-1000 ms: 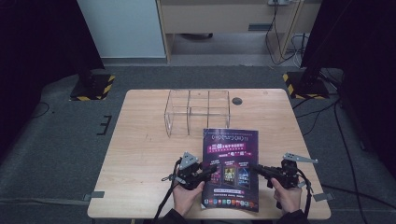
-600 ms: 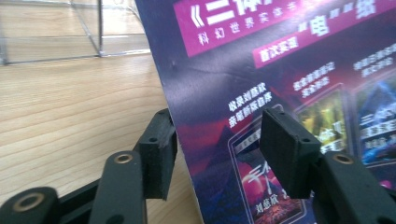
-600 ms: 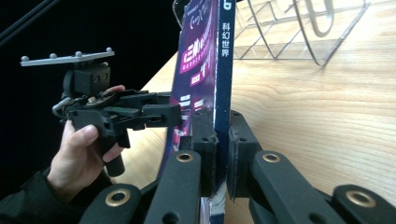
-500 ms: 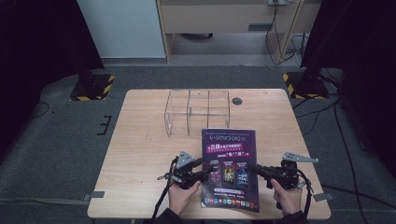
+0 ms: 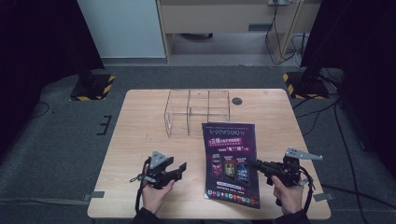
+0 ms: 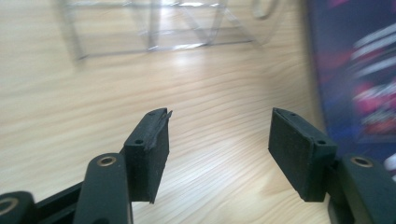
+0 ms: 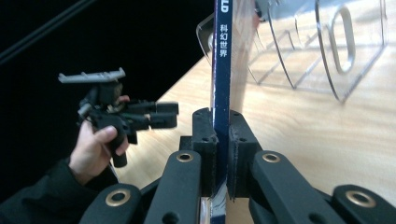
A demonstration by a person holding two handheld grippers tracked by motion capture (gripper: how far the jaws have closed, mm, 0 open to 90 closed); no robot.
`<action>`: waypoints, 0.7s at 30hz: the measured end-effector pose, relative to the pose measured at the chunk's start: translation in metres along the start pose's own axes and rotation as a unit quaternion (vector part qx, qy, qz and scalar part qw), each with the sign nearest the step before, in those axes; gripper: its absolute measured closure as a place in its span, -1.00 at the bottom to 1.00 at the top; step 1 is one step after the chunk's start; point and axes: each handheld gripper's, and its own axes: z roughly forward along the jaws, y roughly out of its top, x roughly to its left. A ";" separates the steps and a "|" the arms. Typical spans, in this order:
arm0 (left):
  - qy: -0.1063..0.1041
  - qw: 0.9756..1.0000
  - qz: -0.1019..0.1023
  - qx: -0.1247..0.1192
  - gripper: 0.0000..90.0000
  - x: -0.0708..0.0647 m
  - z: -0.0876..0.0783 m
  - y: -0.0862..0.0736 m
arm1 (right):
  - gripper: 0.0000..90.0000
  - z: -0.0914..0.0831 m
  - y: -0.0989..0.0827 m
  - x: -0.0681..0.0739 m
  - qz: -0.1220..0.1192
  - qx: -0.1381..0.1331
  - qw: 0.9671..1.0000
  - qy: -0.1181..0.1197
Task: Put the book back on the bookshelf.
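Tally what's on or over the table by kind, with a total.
Magazine: 1
Clear acrylic rack: 1
Round black disc: 1
Handheld claws: 2, left claw and right claw
Total: 5

Dim surroundings, lit tabletop (soft blur)

Each black hand-held gripper [image 5: 181, 169] has brass-ringed screws, a grey three-cornered plate, and trailing cable.
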 end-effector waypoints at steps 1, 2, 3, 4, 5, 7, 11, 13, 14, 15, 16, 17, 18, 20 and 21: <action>0.018 1.000 -0.007 0.007 -0.19 0.012 -0.004 -0.006 | 0.88 0.001 0.006 0.005 -0.008 -0.007 1.000 0.002; 0.025 1.000 -0.008 0.011 -0.21 0.016 -0.005 -0.008 | 0.88 0.001 0.009 0.007 -0.011 -0.009 1.000 0.002; 0.025 1.000 -0.008 0.011 -0.23 0.016 -0.005 -0.008 | 0.88 0.001 0.009 0.007 -0.011 -0.009 1.000 0.002; 0.038 0.999 -0.006 0.020 -0.23 0.023 -0.007 -0.012 | 0.88 0.001 0.011 0.008 -0.015 -0.010 1.000 0.001; 0.048 0.998 -0.007 0.026 -0.28 0.029 -0.009 -0.015 | 0.88 0.001 0.018 0.012 -0.020 -0.017 1.000 -0.001; 0.060 0.998 -0.011 0.034 -0.31 0.038 -0.012 -0.019 | 0.88 0.001 0.022 0.014 -0.023 -0.024 0.999 -0.003; 0.083 0.995 -0.028 0.039 -0.35 0.055 -0.018 -0.025 | 0.88 -0.001 0.031 0.018 -0.030 -0.039 0.999 -0.005; 0.097 0.994 -0.034 0.043 -0.36 0.062 -0.018 -0.026 | 0.88 -0.001 0.038 0.020 -0.038 -0.048 0.998 -0.010; 0.108 0.992 -0.035 0.047 -0.37 0.066 -0.017 -0.028 | 0.88 0.000 0.044 0.024 -0.045 -0.054 0.997 -0.016; 0.108 0.992 -0.035 0.047 -0.37 0.066 -0.017 -0.028 | 0.88 0.000 0.044 0.024 -0.045 -0.054 0.997 -0.016; 0.114 0.992 -0.032 0.053 -0.37 0.068 -0.017 -0.028 | 0.88 -0.001 0.047 0.025 -0.048 -0.056 0.997 -0.018; 0.118 0.991 -0.033 0.054 -0.38 0.069 -0.017 -0.029 | 0.88 -0.001 0.051 0.027 -0.051 -0.062 0.997 -0.019; 0.126 0.990 -0.030 0.057 -0.39 0.071 -0.017 -0.030 | 0.88 -0.003 0.057 0.029 -0.054 -0.072 0.996 -0.020; 0.131 0.989 -0.030 0.058 -0.41 0.073 -0.017 -0.030 | 0.88 -0.004 0.059 0.030 -0.054 -0.076 0.995 -0.023; 0.138 0.988 -0.027 0.058 -0.41 0.074 -0.016 -0.031 | 0.88 -0.005 0.062 0.031 -0.057 -0.081 0.995 -0.026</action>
